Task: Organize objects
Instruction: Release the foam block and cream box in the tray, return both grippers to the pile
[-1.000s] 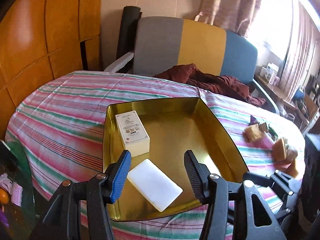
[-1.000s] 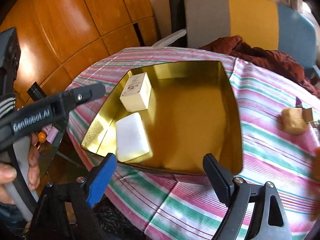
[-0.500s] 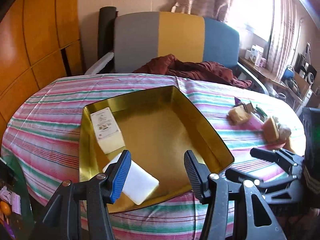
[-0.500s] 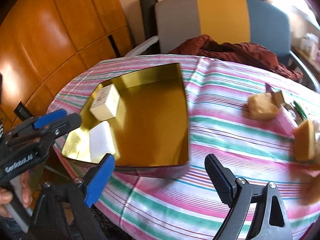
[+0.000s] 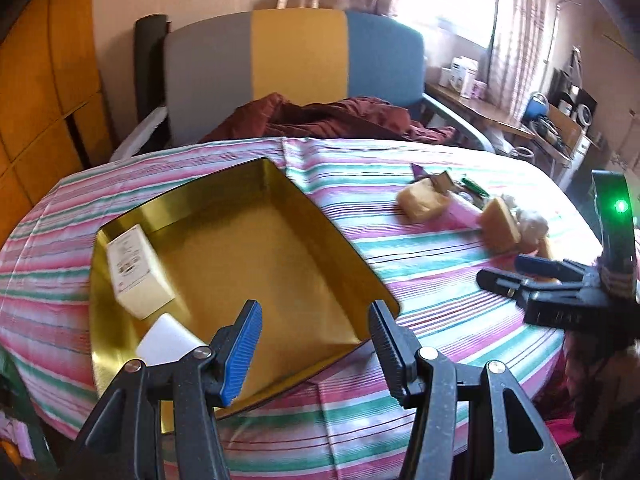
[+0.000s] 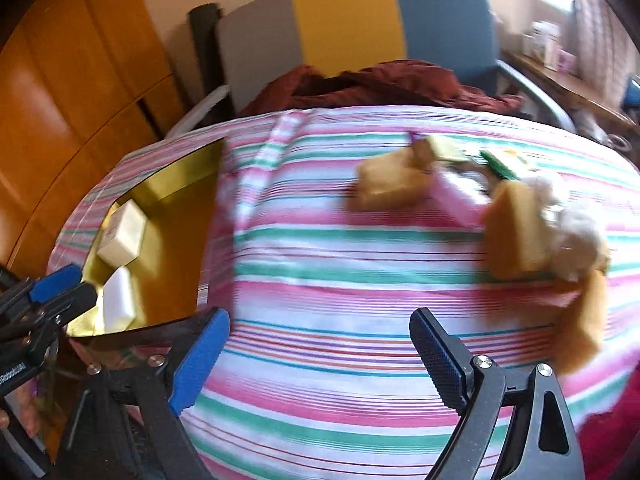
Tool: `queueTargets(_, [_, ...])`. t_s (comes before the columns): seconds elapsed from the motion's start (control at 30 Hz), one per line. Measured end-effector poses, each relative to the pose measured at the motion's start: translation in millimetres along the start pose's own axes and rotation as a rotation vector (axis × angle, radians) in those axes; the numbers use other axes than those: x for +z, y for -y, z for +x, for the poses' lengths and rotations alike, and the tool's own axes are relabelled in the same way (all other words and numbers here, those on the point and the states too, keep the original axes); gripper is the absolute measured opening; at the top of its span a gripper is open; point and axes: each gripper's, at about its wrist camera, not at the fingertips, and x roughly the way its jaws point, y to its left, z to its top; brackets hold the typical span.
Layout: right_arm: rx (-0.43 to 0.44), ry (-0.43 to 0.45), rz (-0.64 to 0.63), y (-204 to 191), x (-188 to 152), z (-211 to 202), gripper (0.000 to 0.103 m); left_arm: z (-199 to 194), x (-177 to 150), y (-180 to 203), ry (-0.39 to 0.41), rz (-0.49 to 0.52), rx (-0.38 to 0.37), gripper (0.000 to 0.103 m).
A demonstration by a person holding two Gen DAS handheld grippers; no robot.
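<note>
Left gripper (image 5: 314, 344) sits nearest in the left wrist view, fingers spread wide, nothing between them, over the near edge of the gold tin tray (image 5: 340, 236). Right gripper (image 6: 316, 356) is nearest in the right wrist view, fingers also spread and empty, over bare striped tablecloth (image 6: 360, 280), right of the tray. In the left wrist view the right gripper shows at the right edge with a green light on its body.

The tray lies on the left part of the table. Inside it, at the near left corner, a flat white block (image 5: 168, 344) lies partly hidden behind the left gripper's blue finger pad (image 5: 242, 350). Just beyond it, touching or nearly so, a cream printed box (image 5: 138, 266) lies along the tray's left wall. Rest of the tray floor is bare gold.

On the cloth to the right, well apart from the tray, a loose cluster: a tan sponge-like block (image 6: 386, 182), a second yellow-tan block (image 6: 516, 232) nearer and further right, a white fluffy clump (image 6: 576, 240) touching it, and a tan piece (image 6: 580, 328) at the table's near right. Small items behind them, one green (image 6: 498, 164), are too blurred to name.

Past the table, a maroon cloth (image 5: 320, 118) heaps on a chair with a grey, yellow and blue back (image 5: 296, 52). Orange wood panels (image 5: 44, 92) at far left, curtains (image 5: 516, 36) and a cluttered shelf at far right.
</note>
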Motion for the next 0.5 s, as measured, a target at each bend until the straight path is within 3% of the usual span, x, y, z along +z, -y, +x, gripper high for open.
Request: queueTargets(0.5, [-0.190,0.098,0.197,134.4,36.7,-41.9,0.092,38.2,22.2,73.6,-0.081,0.146,-0.107,0.056])
